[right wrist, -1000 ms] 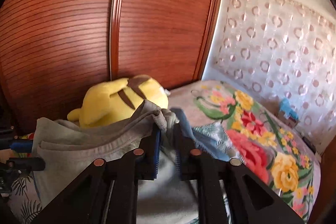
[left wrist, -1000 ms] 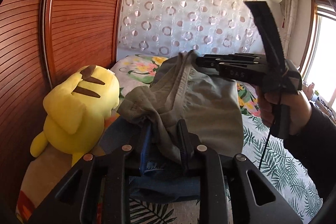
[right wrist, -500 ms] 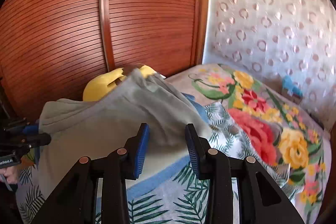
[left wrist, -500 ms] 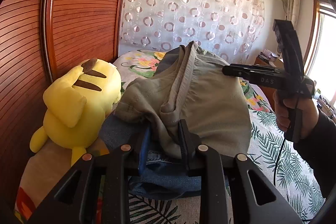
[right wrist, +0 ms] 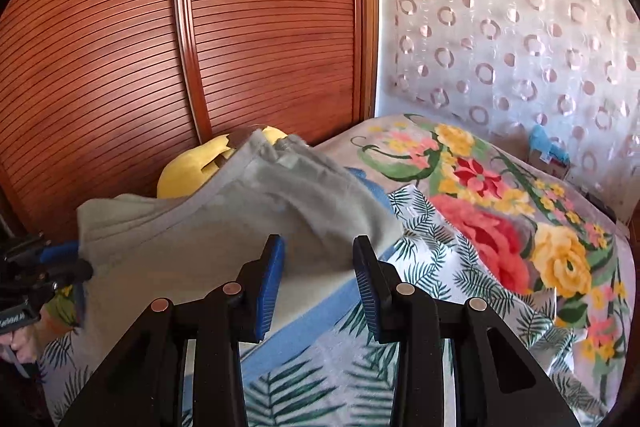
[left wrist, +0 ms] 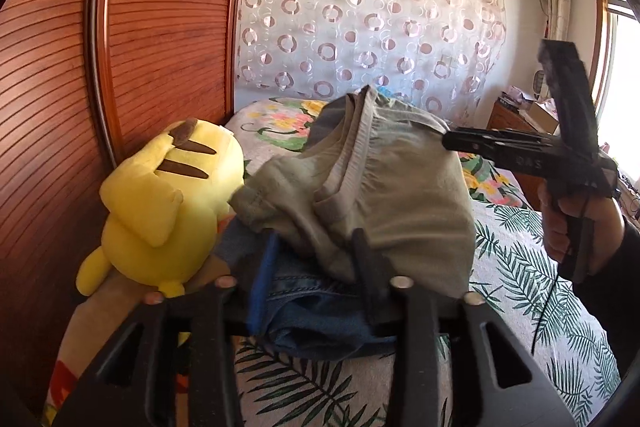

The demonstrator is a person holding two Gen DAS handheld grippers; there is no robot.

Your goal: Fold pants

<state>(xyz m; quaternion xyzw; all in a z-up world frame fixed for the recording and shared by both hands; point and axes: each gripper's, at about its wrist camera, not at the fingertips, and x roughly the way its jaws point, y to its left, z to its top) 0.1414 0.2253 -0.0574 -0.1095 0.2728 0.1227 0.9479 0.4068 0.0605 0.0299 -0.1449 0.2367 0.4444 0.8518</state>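
Folded grey-green pants (left wrist: 384, 187) lie on top of blue jeans (left wrist: 320, 311) on the bed. My left gripper (left wrist: 316, 251) is open, its two fingers standing on either side of the near edge of the pants, apart from the cloth. My right gripper (right wrist: 318, 259) is open and empty, just behind the pants' edge (right wrist: 248, 227). The right gripper also shows in the left wrist view (left wrist: 448, 141) at the pants' far right side. The left gripper shows at the left edge of the right wrist view (right wrist: 60, 263).
A yellow plush toy (left wrist: 160, 207) sits left of the pants against the wooden slatted wardrobe (left wrist: 120, 67). The bed has a floral and leaf-print cover (right wrist: 500, 227). A circle-patterned curtain (left wrist: 360, 27) hangs behind. A blue item (right wrist: 544, 143) lies by the curtain.
My right gripper let go of the pants' corner, opened and drew back. My left gripper opened off the pants' edge. The pants settled onto the jeans.
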